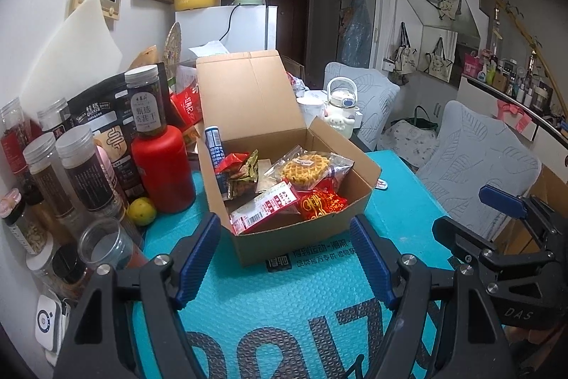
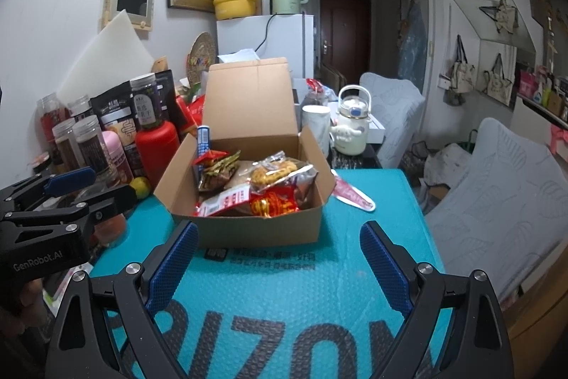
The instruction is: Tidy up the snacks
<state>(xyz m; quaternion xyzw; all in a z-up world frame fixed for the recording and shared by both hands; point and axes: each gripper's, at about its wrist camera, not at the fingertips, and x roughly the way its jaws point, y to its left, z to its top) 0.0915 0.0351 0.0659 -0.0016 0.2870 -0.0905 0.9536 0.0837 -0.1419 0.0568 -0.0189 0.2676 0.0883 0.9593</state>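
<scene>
With both the left gripper [image 1: 284,258] and right gripper [image 2: 280,269] spread wide and empty near the cardboard box [image 2: 259,229] of snacks on the teal mat [image 2: 301,290], the pink packet [image 2: 353,194] lying right of the box probably goes in next, best pinched by its near edge.

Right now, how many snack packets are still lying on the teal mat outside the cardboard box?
1: a red-and-white packet lies flat on the teal mat, just right of the cardboard box. Others may be hidden behind the box or its raised lid.
</scene>
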